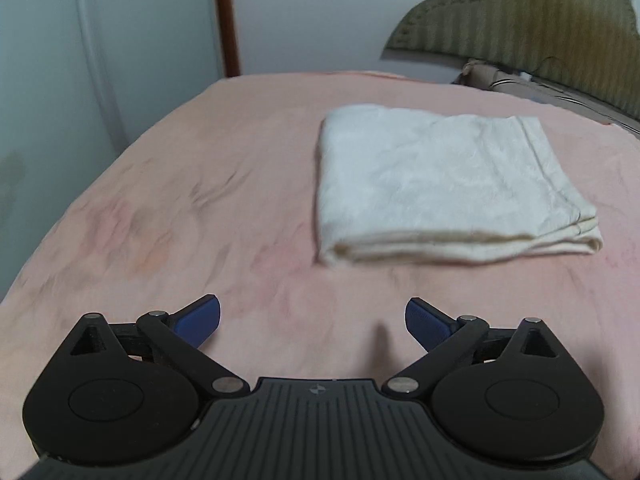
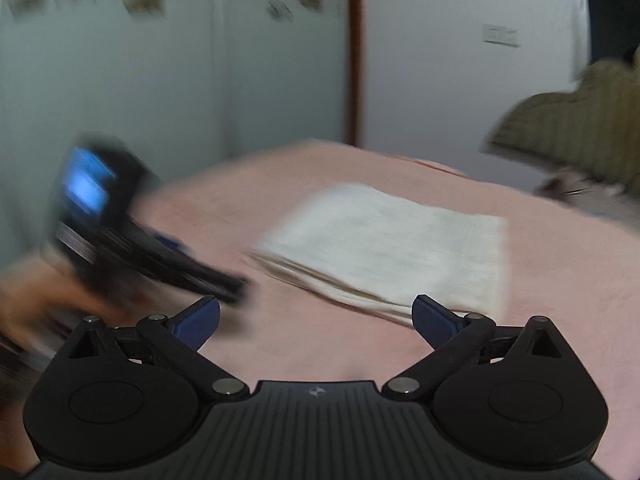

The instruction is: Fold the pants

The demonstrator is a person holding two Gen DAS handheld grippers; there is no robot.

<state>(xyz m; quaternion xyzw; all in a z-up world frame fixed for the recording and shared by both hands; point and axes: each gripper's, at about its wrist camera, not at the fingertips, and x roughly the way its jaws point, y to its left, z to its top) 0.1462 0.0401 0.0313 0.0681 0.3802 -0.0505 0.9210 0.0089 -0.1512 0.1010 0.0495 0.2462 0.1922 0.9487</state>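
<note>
Item: folded cream-white cloth pants (image 1: 448, 184), mid pink-sheeted bed (image 1: 200, 168) | left gripper (image 1: 313, 322), right gripper (image 2: 316, 322): both wide, empty | you: withdraw clear, don't snag folds.

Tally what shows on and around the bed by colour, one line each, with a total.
White: 1, the folded pants
Pink: 1, the bed sheet
Olive green: 1, the headboard
Black with blue pads: 2, the left gripper and the right gripper, both open and empty
Total: 5
</note>
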